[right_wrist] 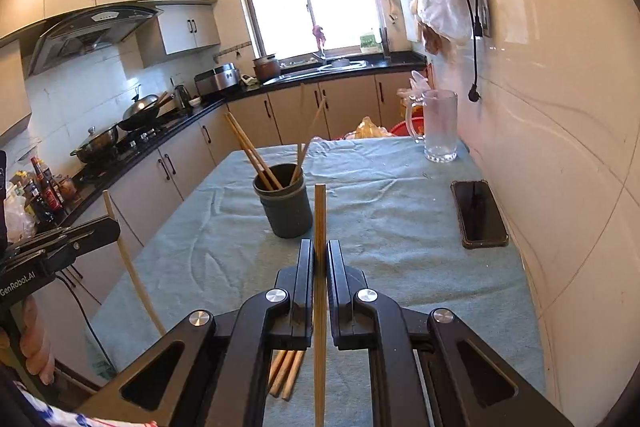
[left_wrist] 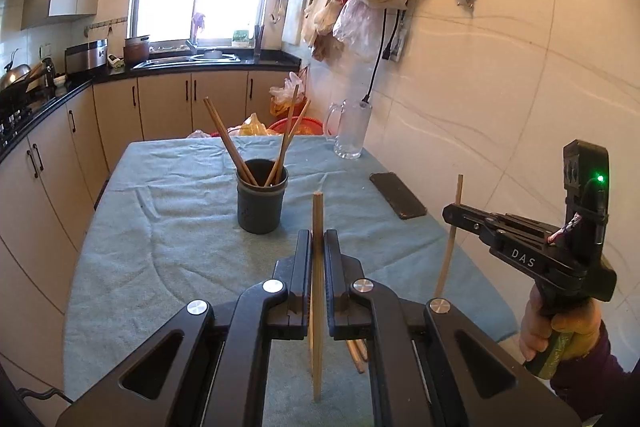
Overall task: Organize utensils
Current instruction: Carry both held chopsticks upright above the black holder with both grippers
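A dark grey cup [left_wrist: 262, 201] [right_wrist: 286, 207] stands mid-table with several wooden chopsticks leaning in it. My left gripper [left_wrist: 318, 233] is shut on one upright chopstick [left_wrist: 318, 211], held above the cloth in front of the cup. My right gripper [right_wrist: 320, 247] is likewise shut on an upright chopstick [right_wrist: 320, 215]. Each gripper shows in the other's view: the right gripper [left_wrist: 450, 213] with its chopstick [left_wrist: 452, 255], the left gripper [right_wrist: 114, 223] with its chopstick [right_wrist: 134, 275]. A few loose chopsticks [right_wrist: 286, 371] [left_wrist: 358, 355] lie on the cloth beneath the grippers.
The table's blue-green cloth [left_wrist: 160, 227] runs along a tiled wall on the right. A black phone [left_wrist: 398, 195] [right_wrist: 478, 213] lies near that wall, and a glass mug [left_wrist: 350, 129] [right_wrist: 438, 127] stands at the far right corner. Kitchen counters run along the left.
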`<move>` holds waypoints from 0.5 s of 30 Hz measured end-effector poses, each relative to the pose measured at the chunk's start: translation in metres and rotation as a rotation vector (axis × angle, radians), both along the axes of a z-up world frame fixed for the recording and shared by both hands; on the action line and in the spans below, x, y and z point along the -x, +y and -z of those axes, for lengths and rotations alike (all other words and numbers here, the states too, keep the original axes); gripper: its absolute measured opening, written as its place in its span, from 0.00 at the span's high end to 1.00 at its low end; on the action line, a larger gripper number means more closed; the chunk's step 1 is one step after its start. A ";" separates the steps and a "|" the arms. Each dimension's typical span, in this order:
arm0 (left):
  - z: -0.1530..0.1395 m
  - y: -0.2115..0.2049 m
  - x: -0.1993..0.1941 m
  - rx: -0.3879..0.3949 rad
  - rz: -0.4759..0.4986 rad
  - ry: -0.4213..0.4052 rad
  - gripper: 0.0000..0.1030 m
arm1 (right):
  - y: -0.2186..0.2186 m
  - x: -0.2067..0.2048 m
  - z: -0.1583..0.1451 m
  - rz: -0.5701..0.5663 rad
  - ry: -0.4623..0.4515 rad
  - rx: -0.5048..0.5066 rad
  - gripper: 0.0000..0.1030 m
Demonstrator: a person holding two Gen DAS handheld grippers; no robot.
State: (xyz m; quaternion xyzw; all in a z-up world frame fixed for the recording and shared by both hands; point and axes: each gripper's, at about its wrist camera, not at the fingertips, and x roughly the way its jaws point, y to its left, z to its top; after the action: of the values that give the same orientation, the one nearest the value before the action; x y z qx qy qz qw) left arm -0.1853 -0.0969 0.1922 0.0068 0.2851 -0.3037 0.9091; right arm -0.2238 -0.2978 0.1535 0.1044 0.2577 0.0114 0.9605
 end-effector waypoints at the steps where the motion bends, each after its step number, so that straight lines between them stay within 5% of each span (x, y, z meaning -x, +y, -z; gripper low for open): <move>1: -0.002 0.002 0.002 0.004 -0.001 -0.009 0.95 | 0.001 0.001 -0.002 -0.002 -0.007 0.003 0.94; 15: -0.049 0.010 -0.046 0.059 -0.064 -0.082 0.95 | 0.008 -0.044 -0.050 -0.020 -0.097 0.040 0.94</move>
State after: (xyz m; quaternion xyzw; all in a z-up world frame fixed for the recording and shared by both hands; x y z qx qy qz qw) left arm -0.1391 -0.0868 0.2408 -0.0168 0.2386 -0.2821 0.9291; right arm -0.1799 -0.2901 0.2035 0.0819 0.2122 0.0210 0.9736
